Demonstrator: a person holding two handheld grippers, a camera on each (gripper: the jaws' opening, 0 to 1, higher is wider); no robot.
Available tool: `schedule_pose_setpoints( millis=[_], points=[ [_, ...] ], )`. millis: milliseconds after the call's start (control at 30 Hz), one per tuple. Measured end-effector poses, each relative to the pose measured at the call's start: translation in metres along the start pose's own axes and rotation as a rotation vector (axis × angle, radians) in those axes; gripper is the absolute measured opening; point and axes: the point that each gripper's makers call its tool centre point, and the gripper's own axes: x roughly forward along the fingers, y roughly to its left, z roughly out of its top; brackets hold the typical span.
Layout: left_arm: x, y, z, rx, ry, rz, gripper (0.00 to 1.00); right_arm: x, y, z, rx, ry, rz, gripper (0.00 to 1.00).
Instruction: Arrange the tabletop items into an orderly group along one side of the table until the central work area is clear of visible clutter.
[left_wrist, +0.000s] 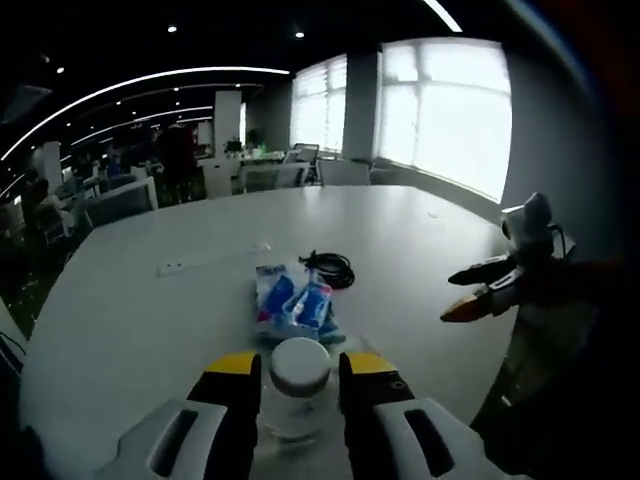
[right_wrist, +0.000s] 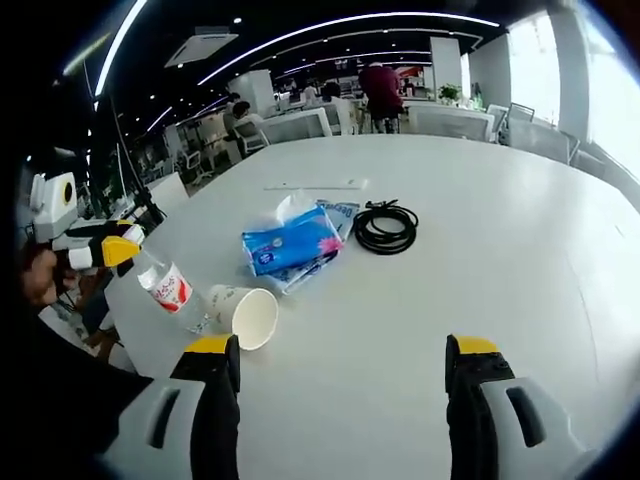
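My left tool (left_wrist: 298, 375) holds the plastic bottle (right_wrist: 172, 290) near the table (right_wrist: 520, 230) edge, beside the tipped paper cup (right_wrist: 245, 315). It looks light and slippery, so I would grip its middle. My right tool (right_wrist: 343, 362) is wide open.

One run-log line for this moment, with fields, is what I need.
left gripper: shut on bottle | right gripper: open, empty | cup: on side | tissue pack, cable: mid-table
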Motion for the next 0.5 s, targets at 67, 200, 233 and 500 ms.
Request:
schedule_pose_setpoints(
  millis=[67,200,233,500],
  points=[
    [0.0023,-0.0003,0.0026,-0.001,-0.007,0.002,0.27,0.0003,-0.0009,-0.0008,-0.001,0.001,0.001,0.8],
    [0.0063,0.0003,-0.0003,-0.003,0.01,0.0,0.23,-0.001,0.0023,-0.0013,-0.004,0.003,0.0,0.8],
    [0.0069,0.0007,-0.0014,-0.007,0.014,0.0,0.23,-0.001,0.0015,-0.002,-0.004,0.006,-0.001,0.8],
    [0.0076,-0.0025,-0.0023,0.038,0.048,-0.051,0.22,-0.0022,0.0024,-0.0012,0.015,0.045,-0.005,0.84]
  ],
)
